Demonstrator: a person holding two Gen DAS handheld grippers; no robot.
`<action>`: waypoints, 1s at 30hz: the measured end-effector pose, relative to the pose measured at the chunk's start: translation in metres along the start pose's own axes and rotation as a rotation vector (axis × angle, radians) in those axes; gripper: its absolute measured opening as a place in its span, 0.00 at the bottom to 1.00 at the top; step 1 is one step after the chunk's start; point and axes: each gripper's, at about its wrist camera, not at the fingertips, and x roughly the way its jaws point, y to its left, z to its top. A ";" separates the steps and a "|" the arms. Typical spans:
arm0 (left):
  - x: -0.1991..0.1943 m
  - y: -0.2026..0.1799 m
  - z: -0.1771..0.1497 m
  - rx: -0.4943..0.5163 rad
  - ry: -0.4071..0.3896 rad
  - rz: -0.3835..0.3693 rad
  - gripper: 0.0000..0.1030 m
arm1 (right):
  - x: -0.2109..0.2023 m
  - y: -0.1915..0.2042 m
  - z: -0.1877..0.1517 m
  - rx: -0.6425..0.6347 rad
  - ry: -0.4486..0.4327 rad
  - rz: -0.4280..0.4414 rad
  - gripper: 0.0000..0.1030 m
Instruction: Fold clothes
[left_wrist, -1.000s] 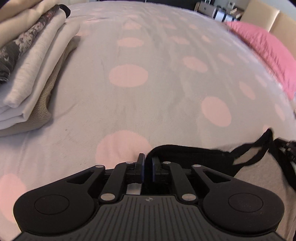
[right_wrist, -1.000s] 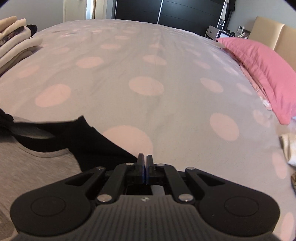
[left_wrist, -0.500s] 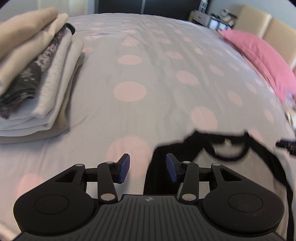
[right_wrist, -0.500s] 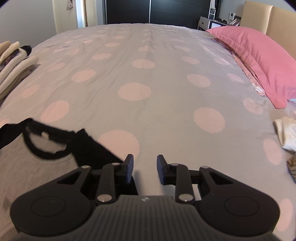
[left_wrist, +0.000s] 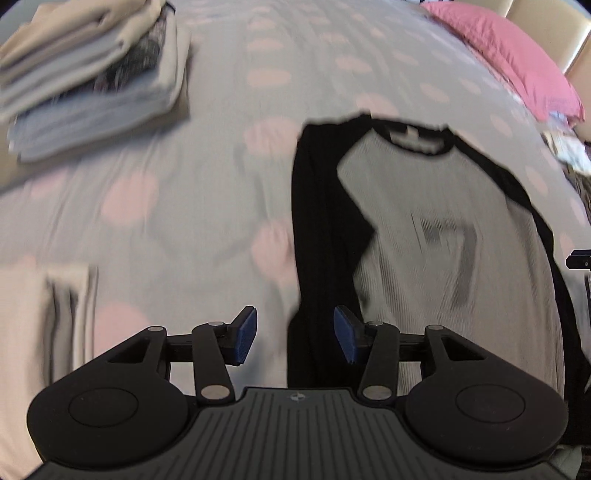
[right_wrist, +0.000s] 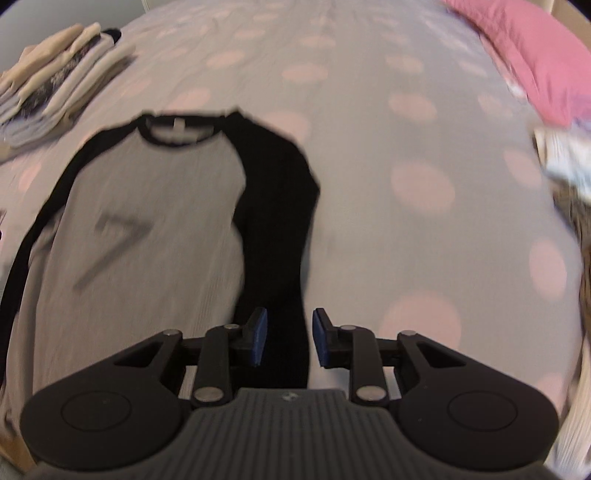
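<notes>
Lower both gaping, empty grippers, left and right, squarely onto shirt sleeves, lower centre; pinch evenly.

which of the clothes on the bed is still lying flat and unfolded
The grey shirt with black sleeves, spread open, collar away from the grippers. The others form a folded stack at far left.

Both fisheye views are evenly and softly lit by diffuse daylight, with no hard shadows or glare seen. Heavy motion blur is smeared across the polka-dot bed cover, the folded stack and the shirt. Only the fingers are rendered sharp. Strong barrel distortion is shown, with dark corners at the edges.
</notes>
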 end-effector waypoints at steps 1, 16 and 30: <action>0.001 -0.001 -0.008 -0.008 0.008 -0.003 0.43 | 0.001 -0.001 -0.010 0.015 0.015 -0.007 0.29; 0.018 0.001 -0.070 -0.112 0.112 -0.027 0.19 | -0.005 0.001 -0.068 0.147 0.064 -0.035 0.04; 0.014 0.001 -0.060 -0.120 0.097 -0.025 0.06 | -0.060 -0.105 -0.006 0.365 -0.115 -0.262 0.03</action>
